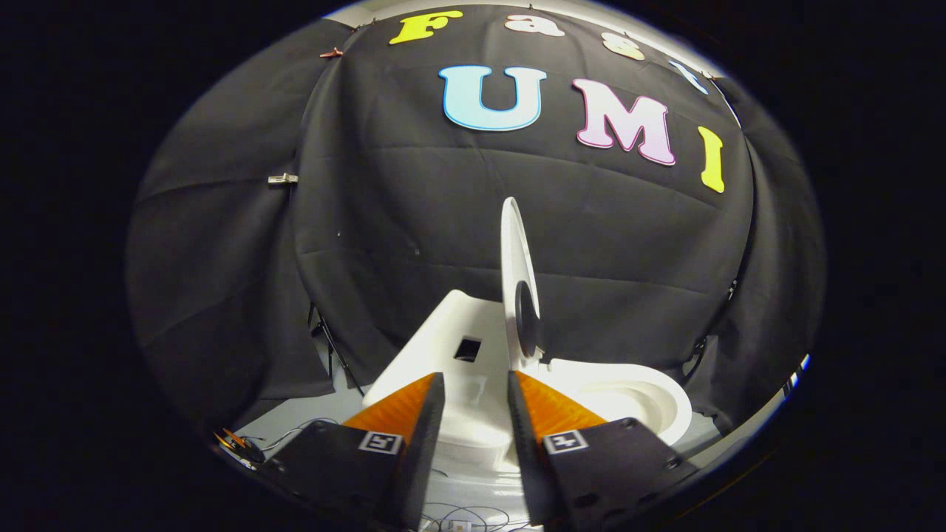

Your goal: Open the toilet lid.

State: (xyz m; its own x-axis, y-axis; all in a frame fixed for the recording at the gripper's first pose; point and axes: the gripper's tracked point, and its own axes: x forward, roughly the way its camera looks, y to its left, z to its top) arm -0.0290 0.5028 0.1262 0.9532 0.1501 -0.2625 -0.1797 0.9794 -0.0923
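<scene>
A white toilet stands just beyond my fingers, seen from its side. Its lid (514,255) stands upright, raised with the seat ring behind the bowl (635,395). The white tank (454,332) lies left of the lid, with a dark square hole in its top. My gripper (475,388) hovers above the toilet's near side, apart from the lid. Its fingers are open with a gap between them, and nothing is held.
Black cloth walls close the booth behind and on both sides. Thin cables (295,432) trail over the pale floor left of the toilet and below my fingers. A dark stand leg (329,340) leans by the left cloth.
</scene>
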